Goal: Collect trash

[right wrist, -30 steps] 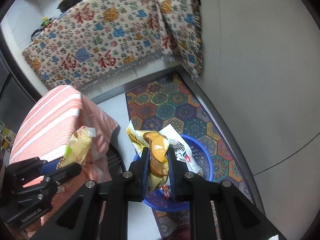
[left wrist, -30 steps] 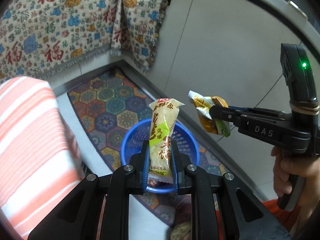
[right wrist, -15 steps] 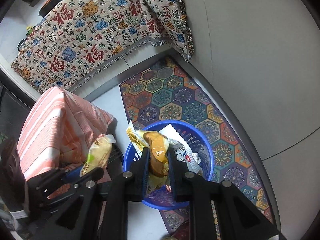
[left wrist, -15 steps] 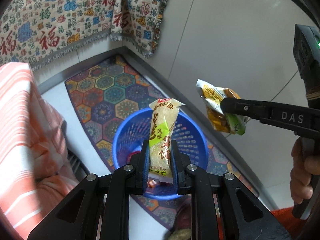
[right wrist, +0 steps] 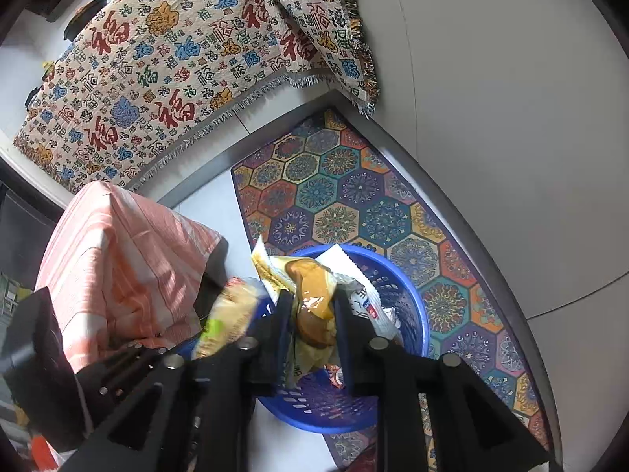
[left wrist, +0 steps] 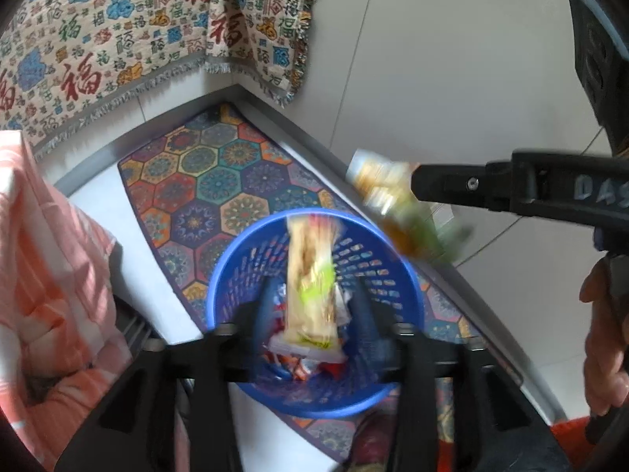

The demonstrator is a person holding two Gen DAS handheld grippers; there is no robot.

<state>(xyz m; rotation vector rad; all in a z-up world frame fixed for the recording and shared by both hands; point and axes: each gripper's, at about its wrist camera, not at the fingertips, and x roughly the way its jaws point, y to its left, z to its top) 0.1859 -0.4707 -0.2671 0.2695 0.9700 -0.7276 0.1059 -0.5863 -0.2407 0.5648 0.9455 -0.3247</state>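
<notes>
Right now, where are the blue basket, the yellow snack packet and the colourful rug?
blue basket (left wrist: 232, 259): left wrist view, its left rim.
yellow snack packet (left wrist: 310, 275): left wrist view, its middle.
colourful rug (right wrist: 334, 192): right wrist view, a hexagon patch.

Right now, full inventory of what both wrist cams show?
blue basket: one, blue, on the rug, below both grippers, trash inside.
long snack wrapper: one, cream and lime, blurred, between the opening left jaws, over the basket.
crumpled wrappers: a bunch, yellow-orange and white, between the opening right jaws.
hexagon rug: one, multicolour, on the floor.
patterned cloth: one, beige with red and blue characters, draped behind.
striped cloth: one, orange-white, beside the basket.
left hand-held gripper: black.
right hand-held gripper: black.
hand: on the right gripper's handle.
</notes>
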